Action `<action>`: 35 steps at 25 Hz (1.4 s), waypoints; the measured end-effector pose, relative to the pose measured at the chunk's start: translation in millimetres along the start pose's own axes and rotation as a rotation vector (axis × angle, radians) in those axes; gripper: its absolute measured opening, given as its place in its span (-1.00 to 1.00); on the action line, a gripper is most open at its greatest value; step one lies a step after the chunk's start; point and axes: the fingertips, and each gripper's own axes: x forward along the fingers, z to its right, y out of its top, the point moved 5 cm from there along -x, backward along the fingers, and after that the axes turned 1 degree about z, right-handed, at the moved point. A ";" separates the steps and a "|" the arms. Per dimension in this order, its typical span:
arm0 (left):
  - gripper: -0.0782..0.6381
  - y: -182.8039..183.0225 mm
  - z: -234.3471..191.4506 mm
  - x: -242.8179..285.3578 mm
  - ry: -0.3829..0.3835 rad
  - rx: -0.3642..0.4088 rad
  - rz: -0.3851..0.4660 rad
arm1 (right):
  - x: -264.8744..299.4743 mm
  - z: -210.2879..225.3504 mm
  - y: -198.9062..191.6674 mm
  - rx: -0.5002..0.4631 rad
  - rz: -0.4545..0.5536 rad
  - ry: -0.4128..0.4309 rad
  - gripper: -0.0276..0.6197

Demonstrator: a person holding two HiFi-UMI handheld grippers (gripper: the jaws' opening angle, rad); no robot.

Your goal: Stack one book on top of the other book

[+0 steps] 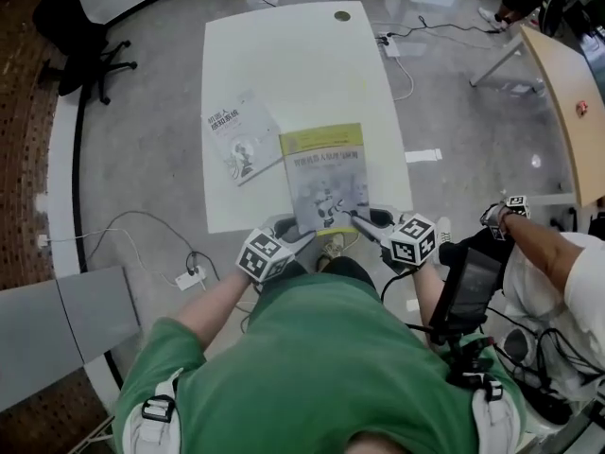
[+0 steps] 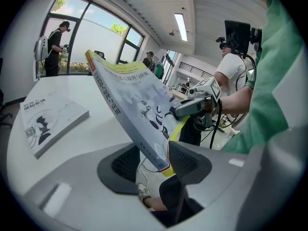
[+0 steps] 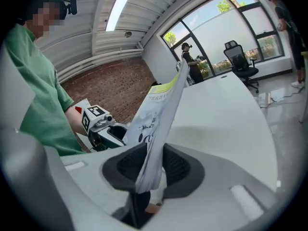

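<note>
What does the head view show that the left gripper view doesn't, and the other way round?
Head view only: the whole white table, plus an office chair and a power strip on the floor. Left gripper view only: the left gripper close up, clamping the yellow-topped book at its corner, and a person by the window. Both: that book held tilted above the table, the grey book lying flat, and the right gripper gripping the book's other side.

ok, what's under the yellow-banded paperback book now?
Yellow-banded paperback book is held tilted by left gripper and right gripper. Left gripper view shows only bare white table beneath; the grey-white book lies apart. The table under its far end is hidden.
</note>
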 end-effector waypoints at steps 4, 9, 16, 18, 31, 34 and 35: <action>-0.23 7.3 -12.7 -17.6 0.060 -0.008 0.038 | 17.8 -3.6 24.2 -0.051 -0.004 0.036 -0.61; -0.23 16.4 -29.1 -41.5 0.133 -0.016 0.092 | 42.4 -10.3 54.2 -0.122 -0.009 0.076 -0.61; -0.23 26.6 -54.1 -71.5 0.198 -0.030 0.146 | 75.0 -22.9 92.7 -0.206 -0.008 0.102 -0.61; -0.23 30.1 -61.4 -81.2 0.210 -0.024 0.158 | 83.4 -27.9 102.1 -0.220 -0.007 0.103 -0.60; -0.22 23.5 -107.2 -123.9 0.205 -0.041 0.153 | 137.9 -55.3 129.8 -0.226 -0.042 0.034 -0.60; -0.22 18.6 -117.3 -129.3 0.196 -0.051 0.151 | 150.3 -58.6 130.8 -0.220 -0.052 0.008 -0.60; -0.22 16.9 -120.0 -130.6 0.191 -0.055 0.150 | 153.8 -59.4 131.0 -0.220 -0.057 0.002 -0.60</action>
